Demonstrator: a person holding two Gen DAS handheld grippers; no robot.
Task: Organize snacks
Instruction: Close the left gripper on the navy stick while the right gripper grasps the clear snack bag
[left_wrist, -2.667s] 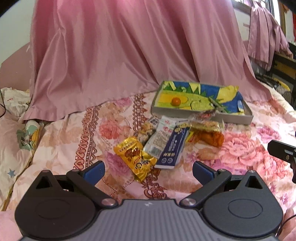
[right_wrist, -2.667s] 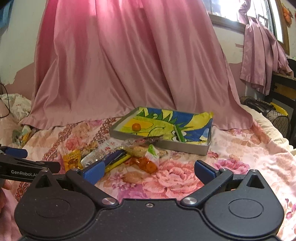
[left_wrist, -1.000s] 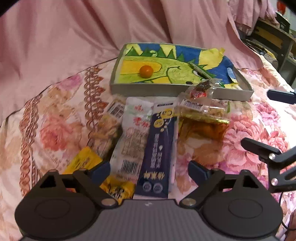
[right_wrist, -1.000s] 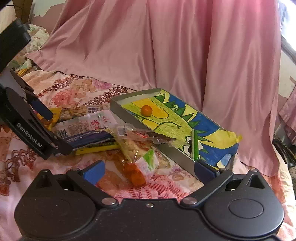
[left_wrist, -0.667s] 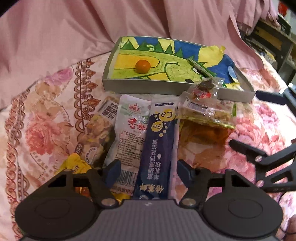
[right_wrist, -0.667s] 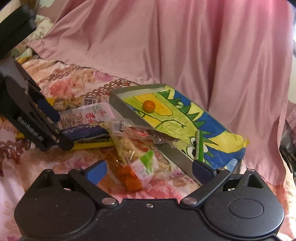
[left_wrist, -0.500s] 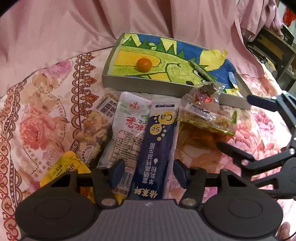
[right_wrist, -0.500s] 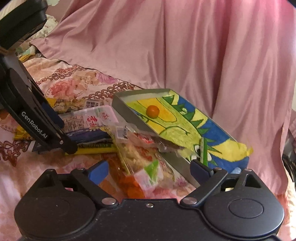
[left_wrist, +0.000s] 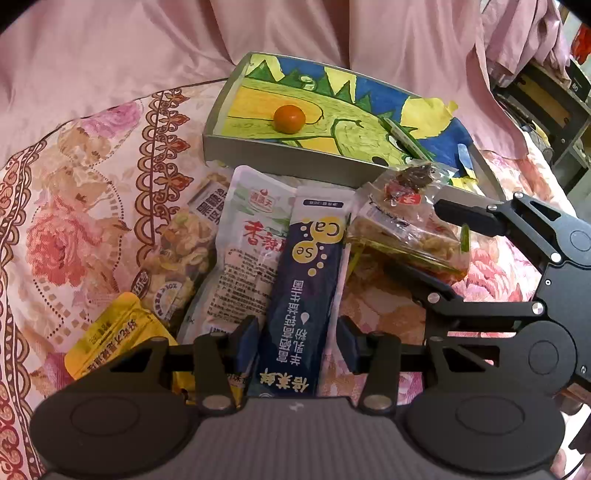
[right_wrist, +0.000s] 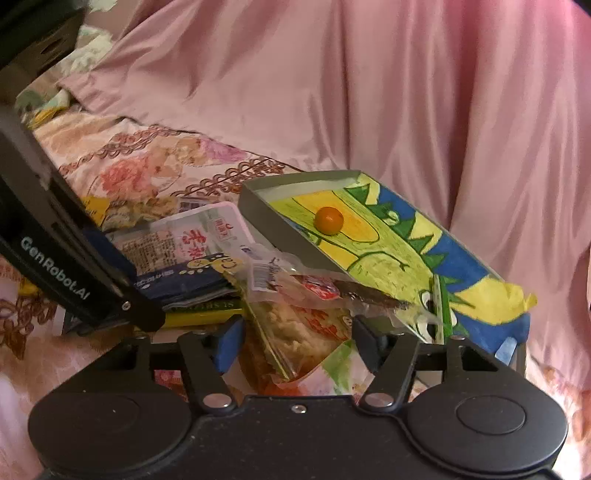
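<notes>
- Snacks are lying in a loose heap on the flowered bedspread (left_wrist: 85, 206), just in front of the grey tray (left_wrist: 258, 157), the landmark here.
- Inside the tray, a small orange ball (left_wrist: 289, 118) is sitting on a green, yellow and blue drawing, and a green pen (left_wrist: 404, 138) is lying toward the tray's right end.
- A dark blue sachet (left_wrist: 306, 295) is lying lengthwise in front of the tray, with a white packet (left_wrist: 247, 258) touching its left side and a yellow packet (left_wrist: 118, 332) further left, away from the tray.
- The left tongs (left_wrist: 297, 338) are closing, with the near end of the dark blue sachet between the blue pads; whether the pads are already pressing on it is not clear.
- A clear bag of crackers (right_wrist: 295, 332) is lying against the tray's front wall, at its right end.
- The right tongs (right_wrist: 291, 339) are closing around this clear bag; a gap is showing between pads and bag.
- Pink cloth (right_wrist: 406, 92) is hanging behind the tray.
</notes>
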